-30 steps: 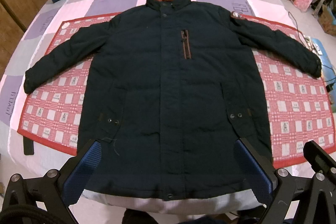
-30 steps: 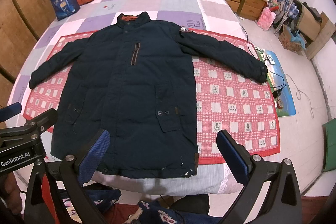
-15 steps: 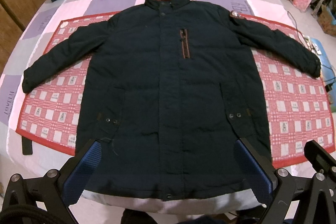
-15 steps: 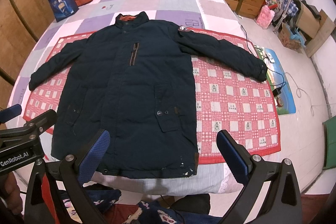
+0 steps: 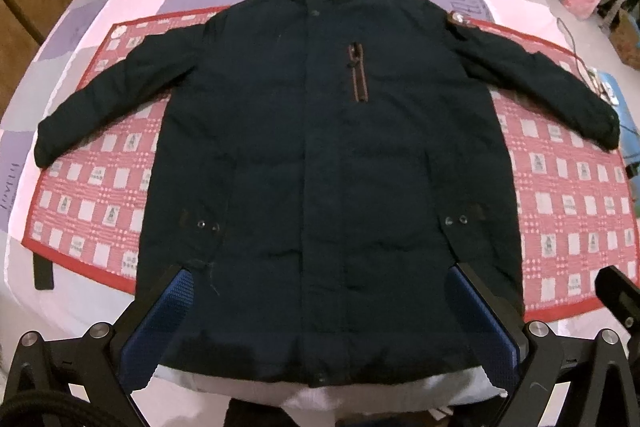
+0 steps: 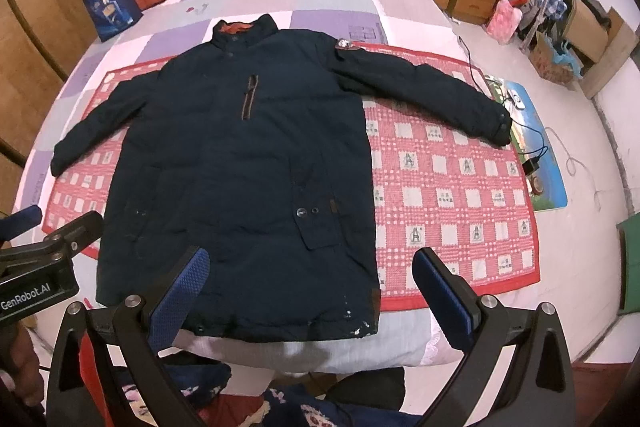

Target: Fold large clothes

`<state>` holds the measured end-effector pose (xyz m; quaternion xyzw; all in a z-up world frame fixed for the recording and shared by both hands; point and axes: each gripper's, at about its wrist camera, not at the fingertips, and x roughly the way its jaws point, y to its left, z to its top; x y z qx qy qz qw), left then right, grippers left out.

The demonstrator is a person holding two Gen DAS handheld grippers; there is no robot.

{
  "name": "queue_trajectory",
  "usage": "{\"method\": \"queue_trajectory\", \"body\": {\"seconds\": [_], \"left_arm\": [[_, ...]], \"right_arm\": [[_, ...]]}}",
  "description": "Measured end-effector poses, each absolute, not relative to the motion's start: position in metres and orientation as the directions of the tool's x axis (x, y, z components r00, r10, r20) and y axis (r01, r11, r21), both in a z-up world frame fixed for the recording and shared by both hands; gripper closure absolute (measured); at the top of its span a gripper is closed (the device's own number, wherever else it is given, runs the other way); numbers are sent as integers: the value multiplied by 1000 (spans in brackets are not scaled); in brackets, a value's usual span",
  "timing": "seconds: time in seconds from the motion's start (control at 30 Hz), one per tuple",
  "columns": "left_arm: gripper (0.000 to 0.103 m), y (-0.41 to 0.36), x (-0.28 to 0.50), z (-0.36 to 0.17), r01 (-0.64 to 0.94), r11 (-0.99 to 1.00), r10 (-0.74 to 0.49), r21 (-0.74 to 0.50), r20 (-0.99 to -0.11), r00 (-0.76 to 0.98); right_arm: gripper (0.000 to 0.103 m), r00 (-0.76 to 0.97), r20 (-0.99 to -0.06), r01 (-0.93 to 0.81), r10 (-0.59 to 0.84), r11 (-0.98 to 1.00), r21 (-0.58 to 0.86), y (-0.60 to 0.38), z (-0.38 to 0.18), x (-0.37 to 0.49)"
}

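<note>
Right wrist view | both grippers, left gripper [image 5: 320,327] and right gripper [image 6: 312,291], spread, empty | jacket [image 6: 240,163] flat, unfolded | risk: puffy sleeve [image 6: 420,91] slipping from a shallow pinch

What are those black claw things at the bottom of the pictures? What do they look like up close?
Each is a hand-held two-finger gripper. The left gripper and right gripper have black angular frames with silver bolts, and fingers faced with textured blue pads. A black cable curls beside the left one. Seen from the right camera, the left gripper's body carries white "GenRobot.AI" lettering.
</note>
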<state>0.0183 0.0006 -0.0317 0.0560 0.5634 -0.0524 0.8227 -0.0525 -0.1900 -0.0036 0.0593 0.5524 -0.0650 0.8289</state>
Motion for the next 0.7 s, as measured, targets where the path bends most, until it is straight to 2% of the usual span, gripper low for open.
{"method": "queue_trajectory", "body": {"seconds": [0.2,0.33,0.47,0.7], "left_arm": [[0,11,55,-65,100,994,-4,33,-938,345],[0,24,95,-110,83,996,3,34,-939,345],[0,40,146,-174,78,997,-21,4,-946,322],[0,46,265,-269,114,992,5,53,-923,384]], "right_arm": [[0,383,-922,182,-54,983,18,-197,-24,-22],[0,396,-916,168,-57,986,12,-198,-58,17],[0,416,-908,131,-54,991,1,-187,-122,72],[0,469,-882,77,-33,997,3,-179,-226,184]]}}
